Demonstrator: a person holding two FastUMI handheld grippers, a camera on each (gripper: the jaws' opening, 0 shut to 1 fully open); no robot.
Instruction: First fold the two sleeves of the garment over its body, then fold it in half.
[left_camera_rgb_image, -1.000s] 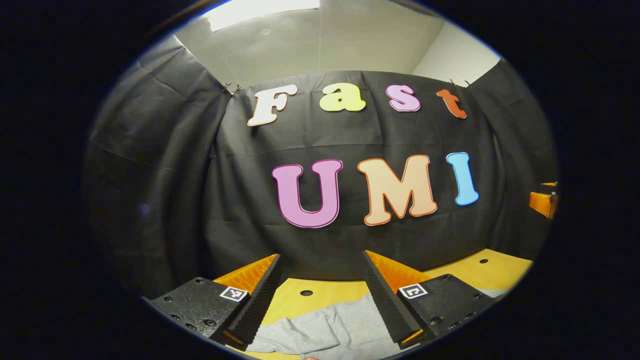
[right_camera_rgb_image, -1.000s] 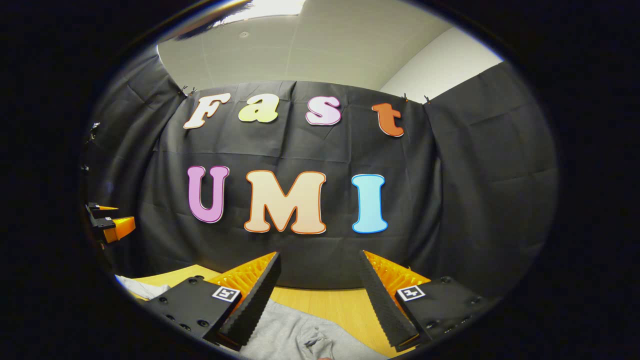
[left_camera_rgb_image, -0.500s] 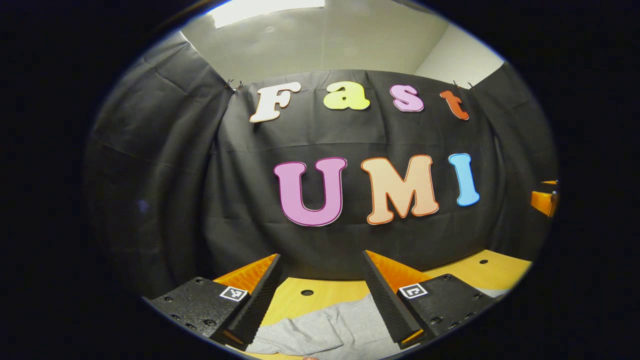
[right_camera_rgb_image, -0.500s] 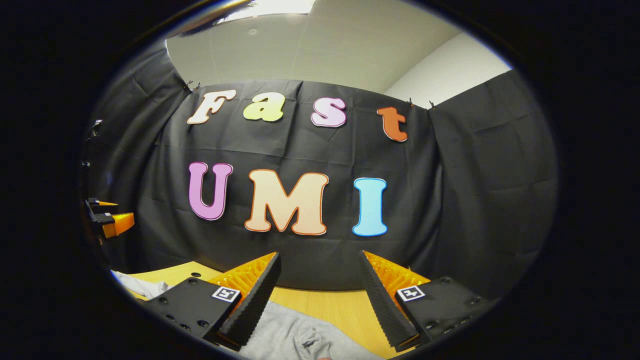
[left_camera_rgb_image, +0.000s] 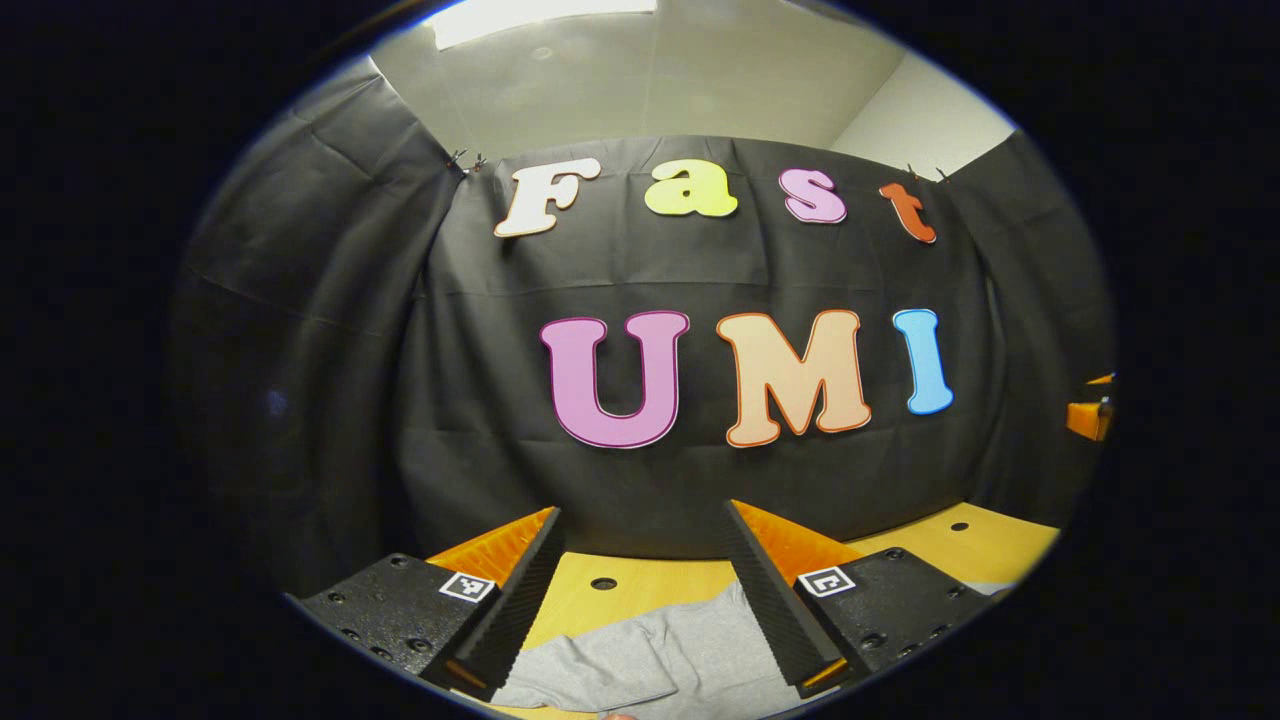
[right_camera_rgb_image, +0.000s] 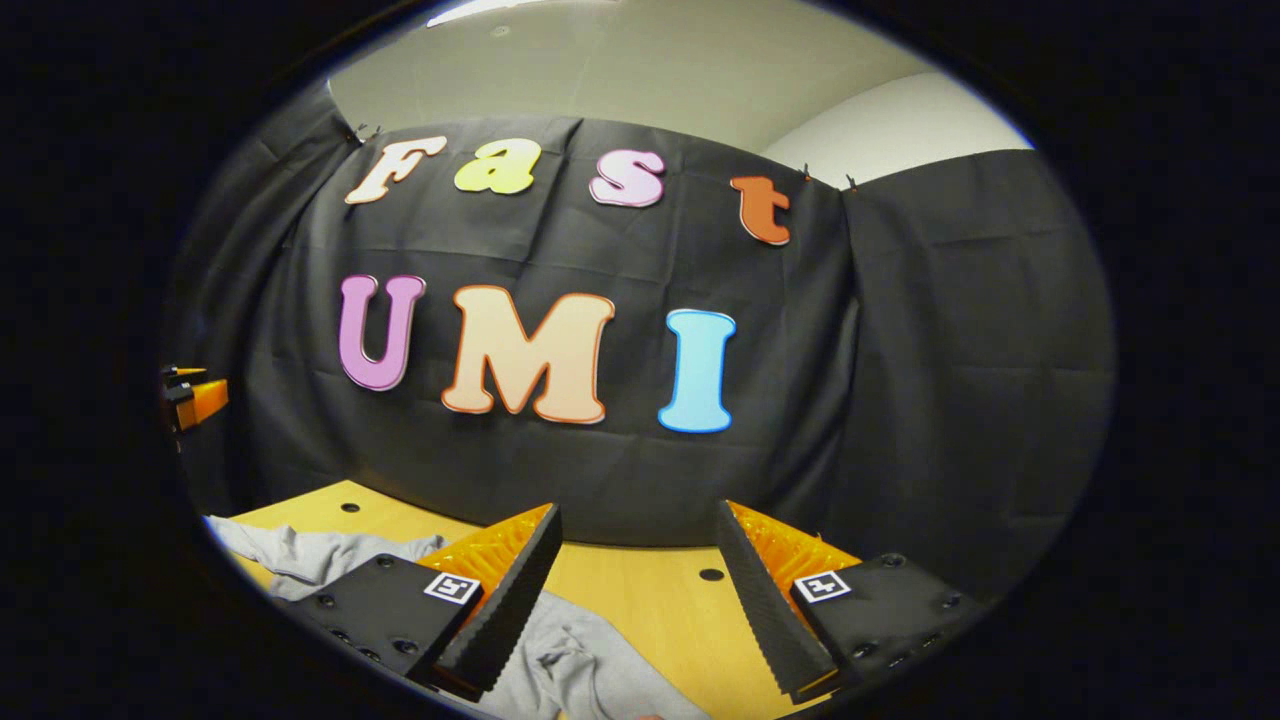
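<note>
1. Left gripper view: the left gripper (left_camera_rgb_image: 640, 590) hangs above the desk (left_camera_rgb_image: 650, 580) with its jaws apart, nothing between them.
2. The grey garment (left_camera_rgb_image: 660, 655) lies on the desk below, smooth there; its long axis cannot be told.
3. Right gripper view: the right gripper (right_camera_rgb_image: 635, 590) also has its jaws apart; the garment (right_camera_rgb_image: 320, 550) runs leftward across the desk (right_camera_rgb_image: 660, 600), soft, grey and rumpled.

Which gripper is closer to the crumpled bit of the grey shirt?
Right, probably. The right gripper hangs open just above the crumpled fold of the grey cloth garment on the yellow wooden table. The left gripper, also open, hovers over a flatter part.
</note>
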